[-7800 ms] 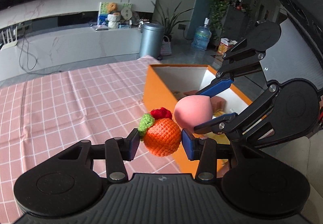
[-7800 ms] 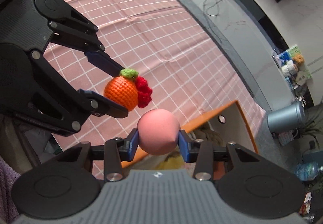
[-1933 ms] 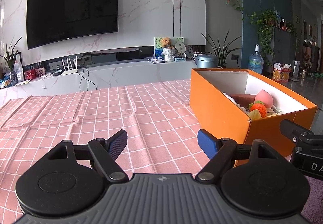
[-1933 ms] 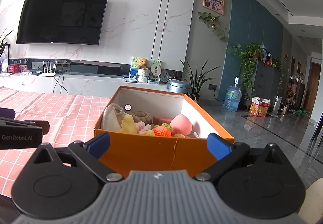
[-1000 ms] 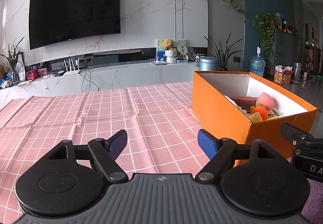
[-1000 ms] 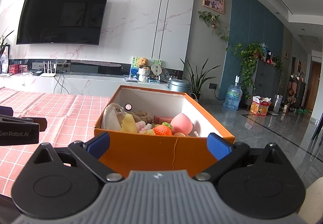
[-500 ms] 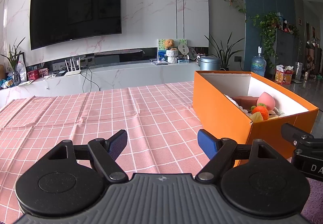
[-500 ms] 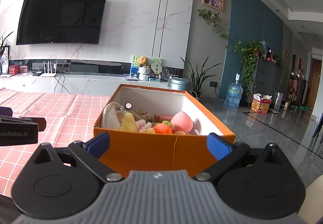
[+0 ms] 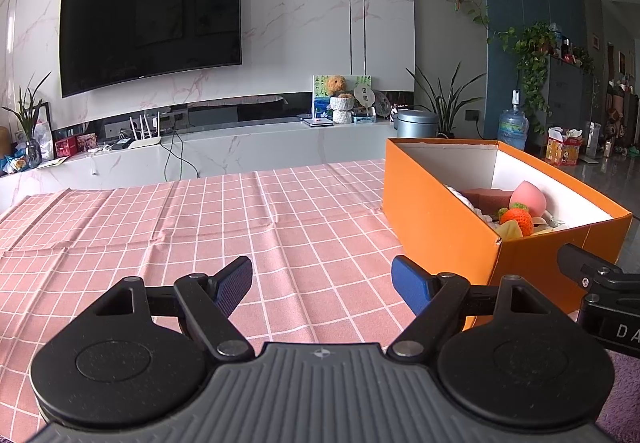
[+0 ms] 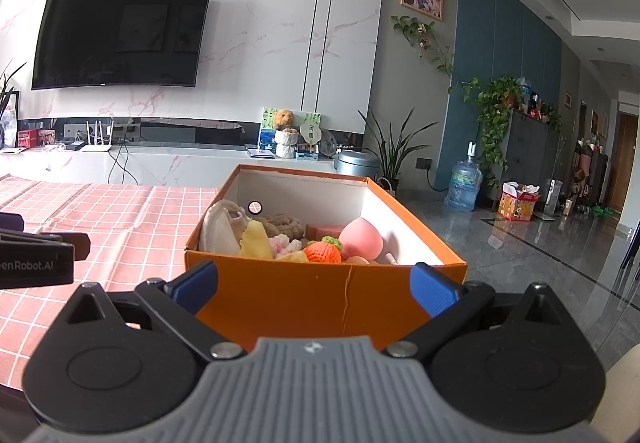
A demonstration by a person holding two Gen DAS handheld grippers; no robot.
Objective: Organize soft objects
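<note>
An orange box point(image 10: 320, 299) stands at the right edge of the pink checked tablecloth point(image 9: 200, 227); it also shows in the left wrist view point(image 9: 432, 219). Inside lie the crocheted orange fruit point(image 10: 322, 253), the pink peach-shaped sponge point(image 10: 362, 239), a yellow piece point(image 10: 256, 243), a beige cloth toy point(image 10: 220, 227) and other soft items. The fruit point(image 9: 517, 220) and sponge point(image 9: 529, 197) also show in the left wrist view. My left gripper point(image 9: 322, 283) is open and empty over the cloth, left of the box. My right gripper point(image 10: 314, 285) is open and empty, just in front of the box's near wall.
A white TV console point(image 9: 240, 151) runs behind the table with a router, a teddy bear and a grey bin point(image 9: 414, 123). Plants and a water bottle point(image 10: 464, 187) stand on the floor to the right. The table's right edge lies by the box.
Both grippers held the crocheted fruit and the pink sponge over the box earlier; both items now lie in the box and the grippers are open, pulled back low. Little has moved in the last second.
</note>
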